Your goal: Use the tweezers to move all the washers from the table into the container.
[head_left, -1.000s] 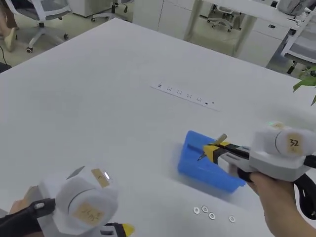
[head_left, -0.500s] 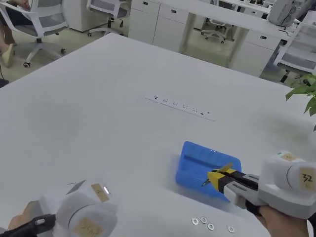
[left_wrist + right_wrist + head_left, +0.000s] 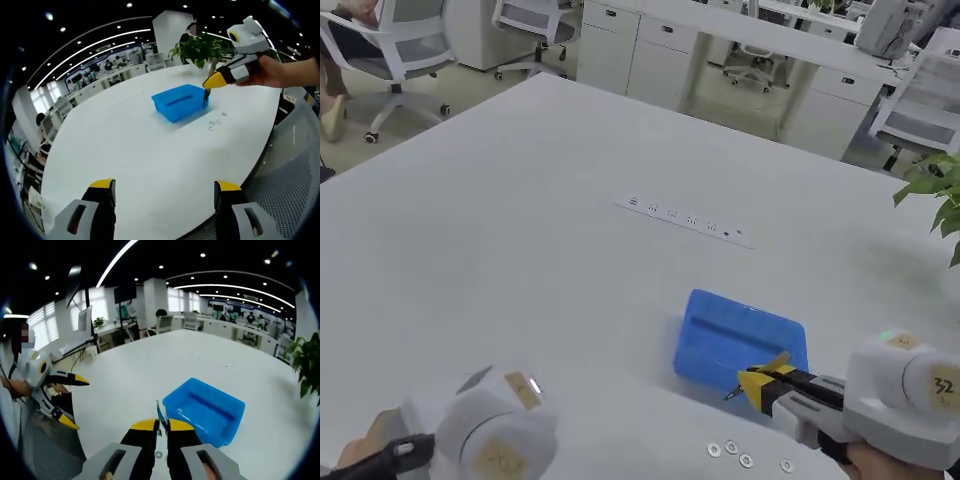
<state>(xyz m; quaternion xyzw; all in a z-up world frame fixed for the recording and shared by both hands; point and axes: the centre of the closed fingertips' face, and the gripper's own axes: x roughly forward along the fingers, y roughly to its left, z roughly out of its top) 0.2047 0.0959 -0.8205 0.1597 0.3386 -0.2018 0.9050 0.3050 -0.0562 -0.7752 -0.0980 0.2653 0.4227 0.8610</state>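
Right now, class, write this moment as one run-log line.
right gripper: shut on tweezers | tweezers tips: by container near edge | left gripper: open, holding nothing | washers: on table beside container

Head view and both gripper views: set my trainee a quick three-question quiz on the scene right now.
1. True or false: the right hand-held gripper is shut on the tweezers.
2. The four washers near that gripper lie: A) on the table beside the blue container; B) inside the container; C) stacked on the tweezers.
3. Fill in: the left hand-held gripper is ____.
Key: 1 true; 2 A; 3 open.
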